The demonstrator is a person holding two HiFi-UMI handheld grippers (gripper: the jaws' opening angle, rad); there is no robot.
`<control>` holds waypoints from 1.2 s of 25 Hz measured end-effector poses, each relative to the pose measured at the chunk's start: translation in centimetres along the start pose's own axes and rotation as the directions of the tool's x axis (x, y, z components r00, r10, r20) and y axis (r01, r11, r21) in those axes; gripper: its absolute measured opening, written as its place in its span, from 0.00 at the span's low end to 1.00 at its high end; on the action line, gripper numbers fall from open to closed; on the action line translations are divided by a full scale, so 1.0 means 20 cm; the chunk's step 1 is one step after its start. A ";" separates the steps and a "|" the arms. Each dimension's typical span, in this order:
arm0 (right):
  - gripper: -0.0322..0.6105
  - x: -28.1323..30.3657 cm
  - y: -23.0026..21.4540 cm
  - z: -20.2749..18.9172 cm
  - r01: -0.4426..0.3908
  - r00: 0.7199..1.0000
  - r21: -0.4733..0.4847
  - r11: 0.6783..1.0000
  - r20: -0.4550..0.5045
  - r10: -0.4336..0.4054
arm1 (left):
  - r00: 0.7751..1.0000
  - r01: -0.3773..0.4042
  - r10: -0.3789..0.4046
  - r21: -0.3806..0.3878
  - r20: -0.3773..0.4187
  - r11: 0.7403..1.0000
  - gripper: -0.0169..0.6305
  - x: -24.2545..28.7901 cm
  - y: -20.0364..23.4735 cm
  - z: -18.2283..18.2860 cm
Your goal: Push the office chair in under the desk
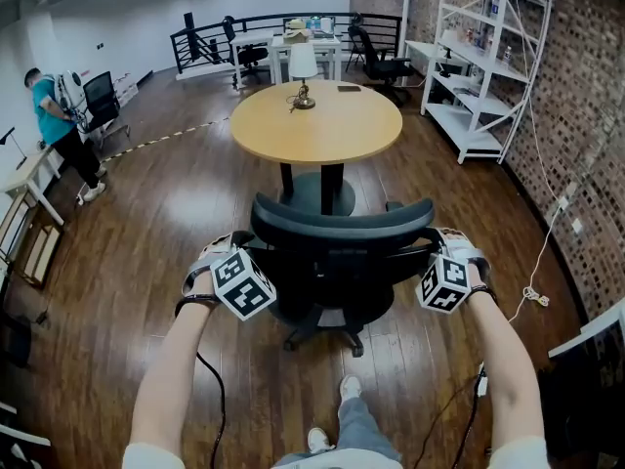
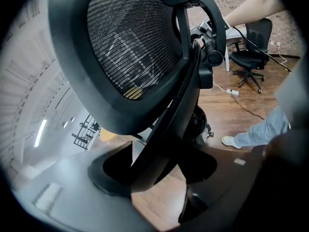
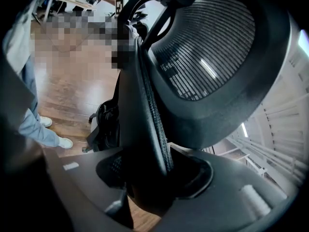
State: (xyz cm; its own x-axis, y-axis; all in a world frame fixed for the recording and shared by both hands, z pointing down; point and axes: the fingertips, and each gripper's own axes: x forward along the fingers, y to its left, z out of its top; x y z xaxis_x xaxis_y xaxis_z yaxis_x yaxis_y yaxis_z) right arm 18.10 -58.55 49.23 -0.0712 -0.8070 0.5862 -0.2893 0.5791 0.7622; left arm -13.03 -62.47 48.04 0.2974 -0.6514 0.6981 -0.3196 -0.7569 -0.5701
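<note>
A black mesh-backed office chair [image 1: 342, 234] stands on the wooden floor just in front of me, its back towards me. Beyond it is the round wooden desk [image 1: 317, 120] on a black pedestal. My left gripper [image 1: 246, 244] is shut on the left edge of the backrest, my right gripper [image 1: 436, 249] on the right edge. In the left gripper view the backrest frame [image 2: 145, 47] runs down between the jaws of the left gripper [image 2: 154, 173]. The right gripper view shows the backrest rim [image 3: 212, 57] filling the gap of the right gripper [image 3: 154, 178].
A small lamp [image 1: 304, 66] and a dark flat object [image 1: 349, 88] sit on the desk. White shelving [image 1: 479, 57] lines the brick wall at right, with a cable [image 1: 537, 296] on the floor. A person [image 1: 59, 125] stands far left. More desks and chairs [image 1: 386, 64] are at the back.
</note>
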 end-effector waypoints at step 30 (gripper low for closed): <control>0.36 0.89 -0.74 -0.09 0.024 0.997 -0.042 0.999 0.074 -0.021 | 0.998 -0.034 0.031 -0.077 -0.046 0.996 0.51 0.75 0.72 0.27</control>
State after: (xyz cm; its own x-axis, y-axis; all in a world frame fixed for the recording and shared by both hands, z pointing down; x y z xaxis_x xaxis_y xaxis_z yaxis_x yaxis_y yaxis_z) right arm 22.88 -81.35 48.84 -0.1351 -0.8253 0.5483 -0.2504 0.5639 0.7870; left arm -8.32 -83.41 47.99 0.2459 -0.6713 0.6992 -0.3975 -0.7277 -0.5589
